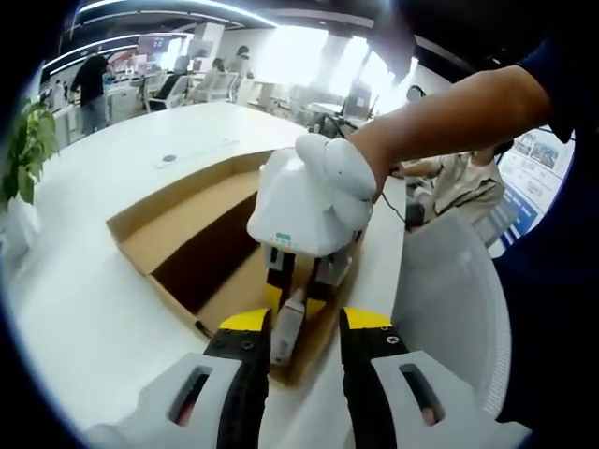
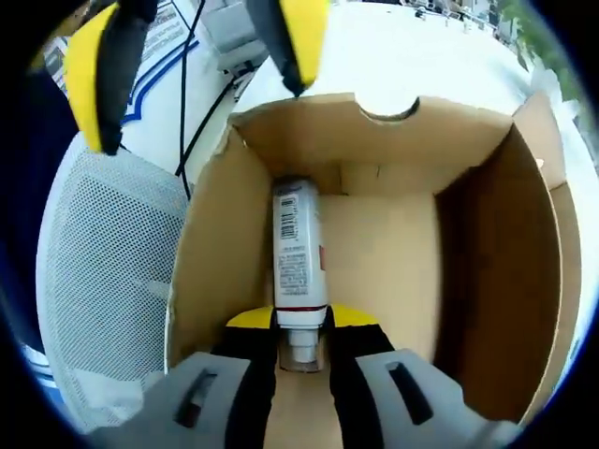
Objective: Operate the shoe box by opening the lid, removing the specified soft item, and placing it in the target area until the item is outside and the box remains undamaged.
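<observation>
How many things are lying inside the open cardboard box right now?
1. A white tube lies along the bottom of the cardboard box beside one side wall, its cap end between the right gripper's jaws. The gripper may hide something beneath it.

Little can be read in either view. The white bottle lying in the cardboard box carries a printed label: blocks of small dark type run along its length, with a barcode-like patch near its upper end and a small red mark on its side edge, but the print is too fine and too blurred to make out any word, brand or number. In the left gripper view, a blue and white poster stands at the right edge behind the person's arm; it bears small pictures and lines of text, none of them legible. The box itself shows no readable print.
</observation>
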`<action>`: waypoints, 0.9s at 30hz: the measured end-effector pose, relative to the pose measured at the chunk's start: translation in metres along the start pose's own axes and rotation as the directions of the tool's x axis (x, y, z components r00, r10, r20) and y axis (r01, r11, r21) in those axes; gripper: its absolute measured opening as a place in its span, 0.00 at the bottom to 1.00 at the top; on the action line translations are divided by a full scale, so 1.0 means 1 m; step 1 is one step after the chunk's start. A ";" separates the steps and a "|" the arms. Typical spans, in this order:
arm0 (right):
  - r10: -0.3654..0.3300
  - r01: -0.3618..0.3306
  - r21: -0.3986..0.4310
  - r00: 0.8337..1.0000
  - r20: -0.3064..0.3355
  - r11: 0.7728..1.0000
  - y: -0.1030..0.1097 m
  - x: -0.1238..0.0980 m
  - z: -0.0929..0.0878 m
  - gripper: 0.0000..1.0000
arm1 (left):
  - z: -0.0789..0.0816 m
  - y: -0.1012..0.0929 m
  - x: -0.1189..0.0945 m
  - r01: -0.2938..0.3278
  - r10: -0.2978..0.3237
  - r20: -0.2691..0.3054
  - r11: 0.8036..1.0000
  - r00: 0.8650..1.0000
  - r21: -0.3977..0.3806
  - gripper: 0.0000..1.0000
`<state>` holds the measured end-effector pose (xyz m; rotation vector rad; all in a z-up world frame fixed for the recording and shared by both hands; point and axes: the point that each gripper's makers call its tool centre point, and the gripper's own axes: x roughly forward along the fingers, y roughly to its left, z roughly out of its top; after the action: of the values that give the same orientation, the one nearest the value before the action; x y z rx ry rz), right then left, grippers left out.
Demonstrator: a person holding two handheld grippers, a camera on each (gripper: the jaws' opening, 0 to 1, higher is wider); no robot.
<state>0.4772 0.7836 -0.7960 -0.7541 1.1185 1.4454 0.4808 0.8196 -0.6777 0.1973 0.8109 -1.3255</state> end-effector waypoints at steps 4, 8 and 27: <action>-0.025 0.025 0.035 1.000 -0.005 0.999 -0.010 -0.014 -0.016 0.17 | 0.006 0.000 0.008 0.006 -0.006 -0.004 1.000 1.000 0.012 0.27; -0.024 0.025 0.057 1.000 -0.011 0.998 -0.011 -0.019 -0.030 0.17 | 0.014 0.004 0.018 -0.001 0.001 -0.013 0.999 1.000 0.040 0.27; -0.096 0.093 0.049 0.994 0.060 0.994 -0.017 -0.030 -0.043 0.14 | -0.010 0.019 0.070 0.020 0.054 -0.255 0.960 0.966 0.281 0.26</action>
<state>0.4936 0.7320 -0.7872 -0.7155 1.0514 1.3505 0.4952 0.7760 -0.7342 0.6141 0.8340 -1.4139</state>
